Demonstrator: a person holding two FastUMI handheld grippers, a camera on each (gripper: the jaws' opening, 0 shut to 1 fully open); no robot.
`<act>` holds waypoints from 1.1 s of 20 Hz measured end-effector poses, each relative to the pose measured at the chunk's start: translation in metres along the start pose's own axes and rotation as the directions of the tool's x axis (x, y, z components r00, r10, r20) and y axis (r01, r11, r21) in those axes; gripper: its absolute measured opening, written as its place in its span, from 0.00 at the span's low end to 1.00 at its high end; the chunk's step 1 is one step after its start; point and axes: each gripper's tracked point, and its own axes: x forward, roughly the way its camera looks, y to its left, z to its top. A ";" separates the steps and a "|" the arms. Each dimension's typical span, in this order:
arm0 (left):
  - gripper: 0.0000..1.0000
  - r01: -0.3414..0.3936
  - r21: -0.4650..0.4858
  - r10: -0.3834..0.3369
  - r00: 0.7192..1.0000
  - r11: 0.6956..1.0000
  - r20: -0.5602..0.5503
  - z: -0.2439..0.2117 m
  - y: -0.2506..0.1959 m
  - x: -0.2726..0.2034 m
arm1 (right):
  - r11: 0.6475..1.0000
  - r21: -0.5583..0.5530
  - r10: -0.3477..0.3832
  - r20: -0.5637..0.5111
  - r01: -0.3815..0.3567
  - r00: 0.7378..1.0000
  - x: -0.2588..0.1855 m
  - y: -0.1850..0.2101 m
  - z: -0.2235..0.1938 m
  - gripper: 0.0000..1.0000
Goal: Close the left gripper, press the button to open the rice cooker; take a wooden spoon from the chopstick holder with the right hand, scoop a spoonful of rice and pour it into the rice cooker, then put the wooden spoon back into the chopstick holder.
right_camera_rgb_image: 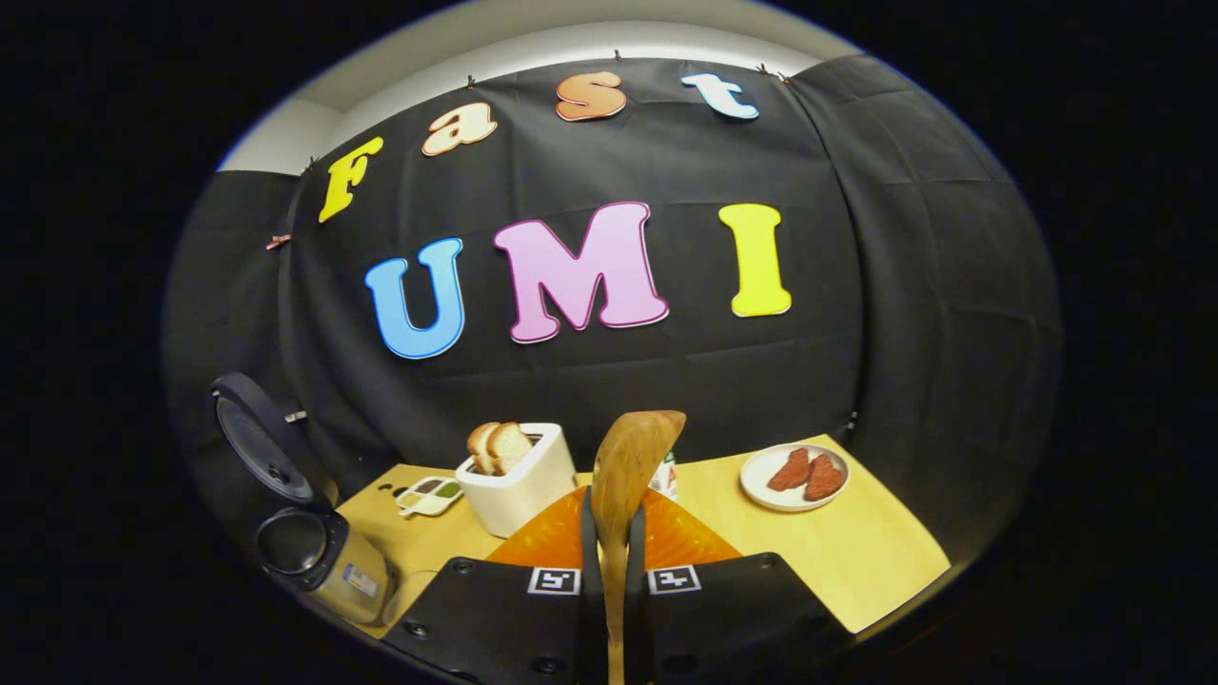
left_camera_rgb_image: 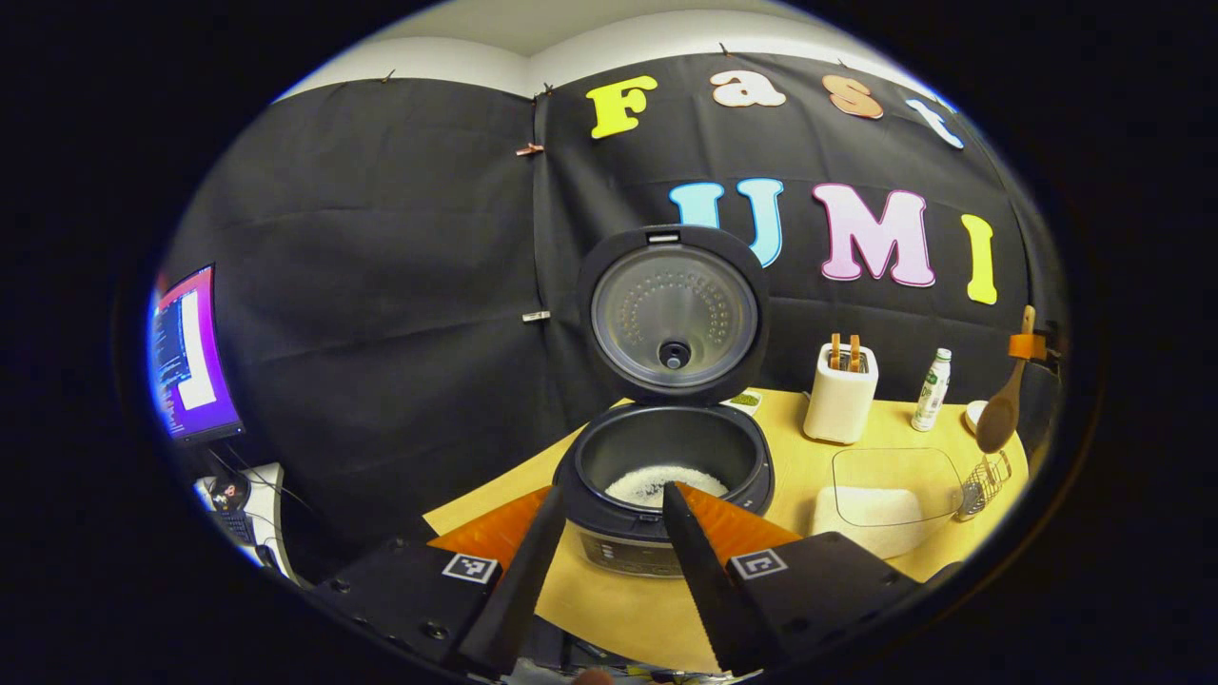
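- Left gripper view: the left gripper (left_camera_rgb_image: 614, 533) has its fingers parted with nothing between them, just before the rice cooker (left_camera_rgb_image: 666, 476), whose round lid stands upright; white rice lies in its dark pot.
- Right gripper view: the right gripper (right_camera_rgb_image: 609, 552) has its fingers clamped on the smooth wooden spoon (right_camera_rgb_image: 628, 457), bowl upward, above the yellow surface (right_camera_rgb_image: 856, 552).

The left gripper (left_camera_rgb_image: 614, 533) is held level with its two fingers (left_camera_rgb_image: 519, 580) spread well apart, nothing touched by either of them. The right gripper (right_camera_rgb_image: 609, 542) is held upright and forward, its jaws drawn close together so that a wooden spoon (right_camera_rgb_image: 628, 466) is pinched between both fingers (right_camera_rgb_image: 587, 542). In the left gripper view, the right gripper (left_camera_rgb_image: 1026, 347) is seen raised far off at the right edge.
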 end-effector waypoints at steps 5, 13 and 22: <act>0.74 0.032 -0.030 -0.031 0.999 0.999 0.031 0.017 0.005 0.001 | 0.997 -0.001 0.079 -0.059 -0.079 0.995 0.015 0.065 -0.036 0.11; 0.77 0.049 -0.003 -0.048 0.997 0.999 0.061 0.019 0.016 -0.004 | 0.997 -0.015 0.070 -0.227 -0.075 0.971 0.031 0.108 -0.138 0.11; 0.74 0.058 0.036 -0.059 0.997 0.998 0.046 0.012 0.027 0.006 | 0.993 0.029 0.114 -0.321 -0.110 0.940 0.011 0.138 -0.180 0.11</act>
